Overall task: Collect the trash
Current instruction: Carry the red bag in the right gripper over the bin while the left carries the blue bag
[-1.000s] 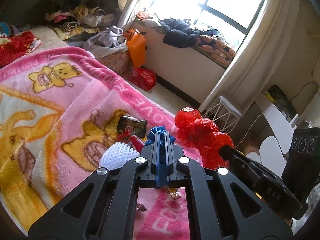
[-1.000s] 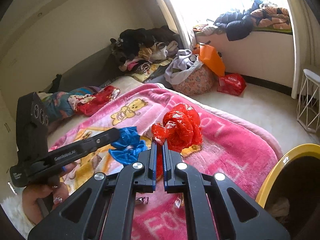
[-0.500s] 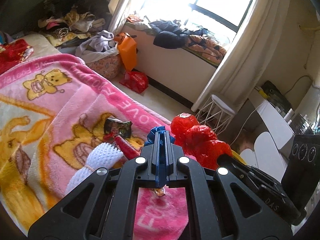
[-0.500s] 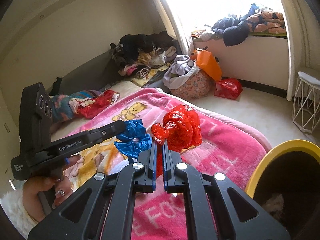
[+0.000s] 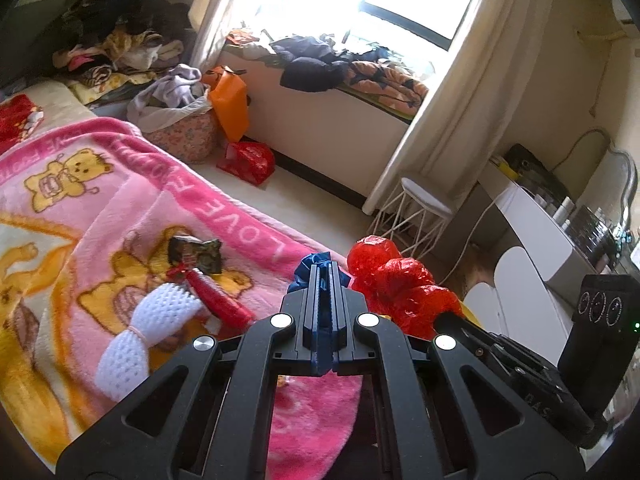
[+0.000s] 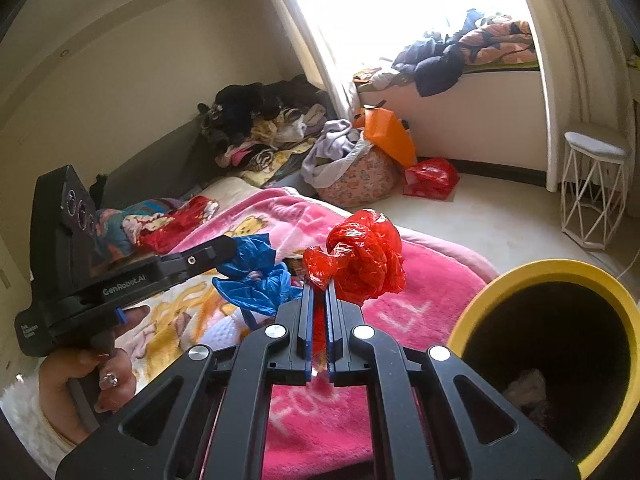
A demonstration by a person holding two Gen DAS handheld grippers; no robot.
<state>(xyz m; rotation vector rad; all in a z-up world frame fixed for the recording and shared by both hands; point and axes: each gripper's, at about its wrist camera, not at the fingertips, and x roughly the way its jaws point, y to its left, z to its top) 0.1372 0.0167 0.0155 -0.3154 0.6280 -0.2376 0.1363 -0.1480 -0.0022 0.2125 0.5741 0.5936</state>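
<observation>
Right gripper (image 6: 317,300): clamped on red bag (image 6: 362,262) — yellow bin (image 6: 484,292) low right, nearer this hand.
Left gripper (image 5: 323,280): clamped on blue bag (image 6: 256,276).

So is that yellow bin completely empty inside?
No, in the right wrist view some pale crumpled stuff lies at the bottom of the yellow bin.

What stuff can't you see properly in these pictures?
- Yellow bin, right wrist view: its inside is too dark to identify; the picture edge cuts its rim.
- Blue bag, left wrist view: mostly hidden behind the left gripper.
- Window, both views: outside washed out by glare.
</observation>
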